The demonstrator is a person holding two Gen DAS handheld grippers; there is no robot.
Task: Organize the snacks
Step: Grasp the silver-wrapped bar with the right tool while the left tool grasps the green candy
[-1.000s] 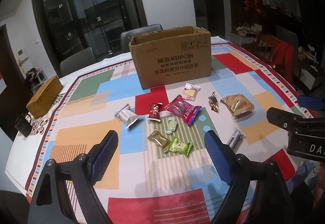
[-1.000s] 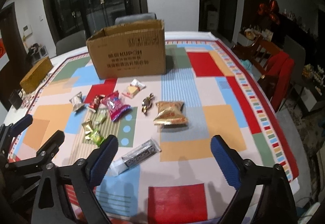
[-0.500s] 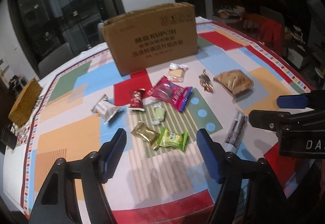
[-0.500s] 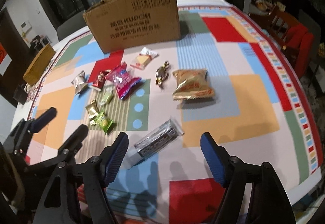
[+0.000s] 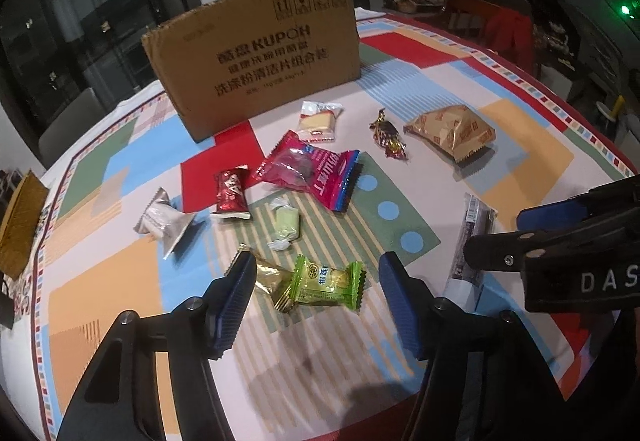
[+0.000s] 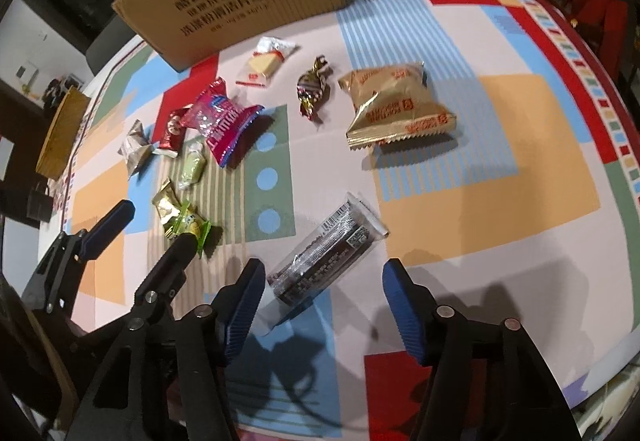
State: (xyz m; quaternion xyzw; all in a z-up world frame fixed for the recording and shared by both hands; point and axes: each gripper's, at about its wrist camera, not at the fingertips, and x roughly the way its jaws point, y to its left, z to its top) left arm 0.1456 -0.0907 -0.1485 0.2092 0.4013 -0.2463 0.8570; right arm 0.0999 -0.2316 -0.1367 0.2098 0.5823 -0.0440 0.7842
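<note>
Both grippers lower and closer to desk than a second ago; snacks unmoved. Left gripper jaws apart, hovering around green candy, gold candy just beside left finger. Right gripper jaws apart, framing lower end of dark snack bar. Pink packet, gold pouch, other snacks scattered mid-desk. Cardboard box stands behind them.
</note>
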